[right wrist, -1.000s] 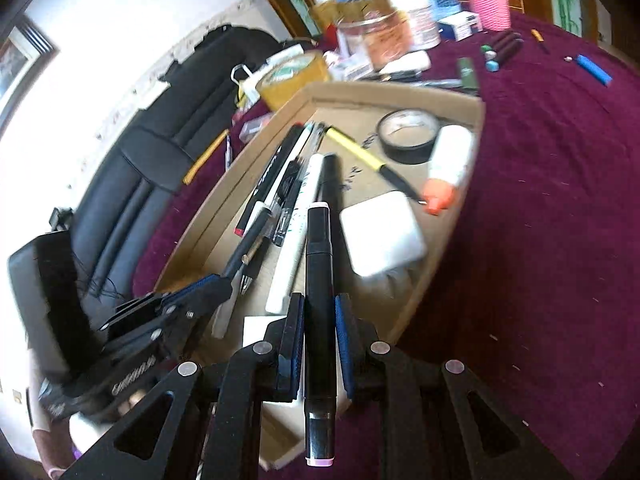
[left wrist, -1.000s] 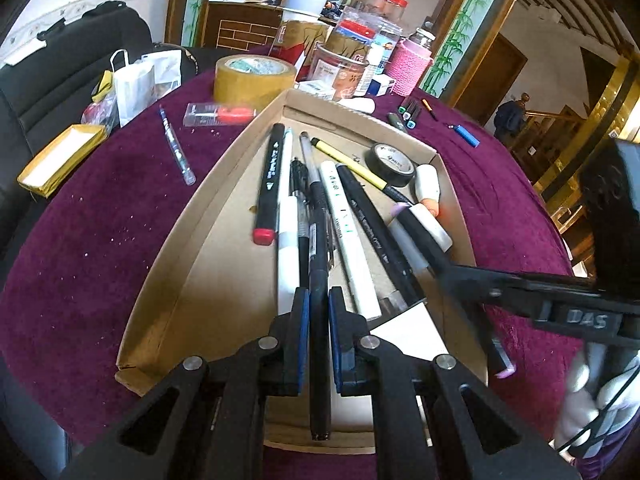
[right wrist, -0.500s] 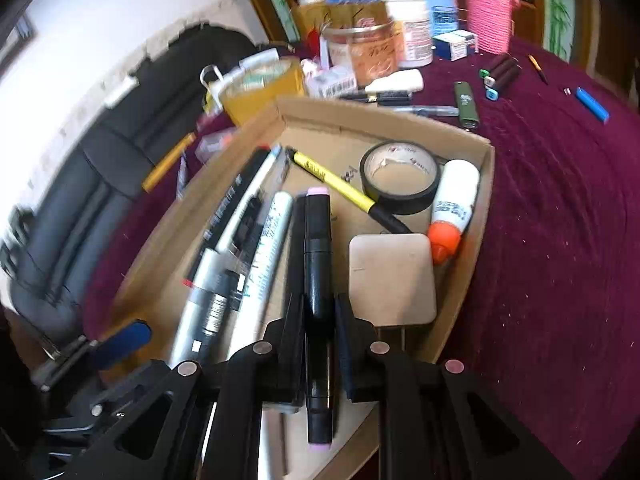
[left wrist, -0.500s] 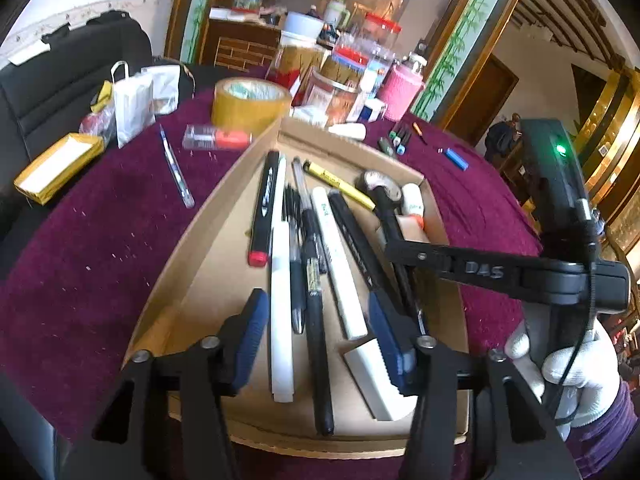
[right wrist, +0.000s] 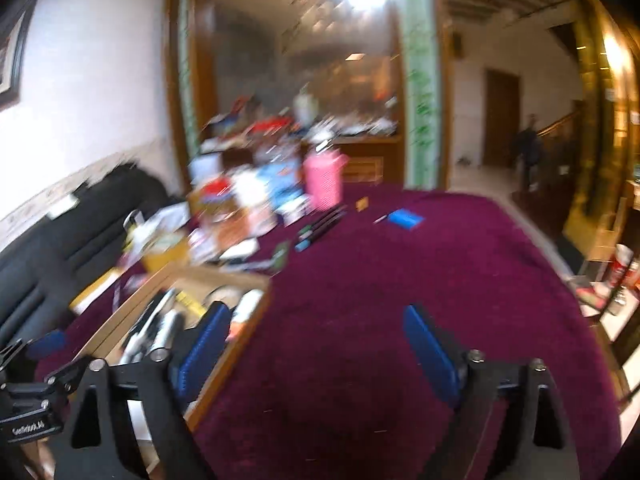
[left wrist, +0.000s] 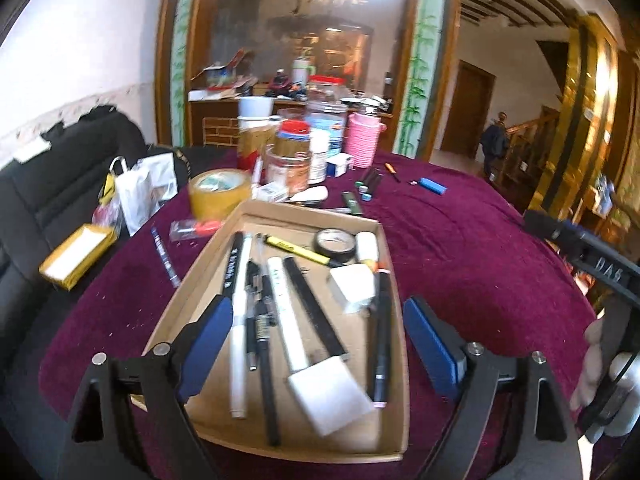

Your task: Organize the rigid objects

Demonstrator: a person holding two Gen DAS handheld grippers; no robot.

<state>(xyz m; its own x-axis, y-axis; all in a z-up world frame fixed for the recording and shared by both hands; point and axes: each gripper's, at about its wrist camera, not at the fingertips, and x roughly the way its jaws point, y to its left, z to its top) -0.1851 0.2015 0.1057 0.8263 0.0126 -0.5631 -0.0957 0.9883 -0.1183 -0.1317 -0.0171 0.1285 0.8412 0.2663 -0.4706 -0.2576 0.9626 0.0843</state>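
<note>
A shallow cardboard tray [left wrist: 192, 286] lies on the purple tablecloth and holds several pens and markers, a black tape roll [left wrist: 335, 243], a glue stick [left wrist: 367, 245] and two white erasers [left wrist: 354, 286]. A black marker with a pink end [left wrist: 382, 336] lies along the tray's right side. My left gripper [left wrist: 318, 344] is open and empty, raised above the tray's near end. My right gripper [right wrist: 316, 350] is open and empty over bare cloth, right of the tray [right wrist: 248, 320]. The right wrist view is blurred.
Loose on the cloth behind the tray are dark markers [left wrist: 370, 184], a blue lighter [left wrist: 433, 186], a green lighter [left wrist: 352, 202], a clear pen [left wrist: 164, 256] and a yellow tape roll [left wrist: 218, 192]. Jars and a pink cup [left wrist: 362, 144] crowd the back. A black chair [left wrist: 44, 196] stands at left.
Both grippers opened and let go of their black markers, which now lie in the tray. Both pulled back and up; the right one swung to the right, off the tray.
</note>
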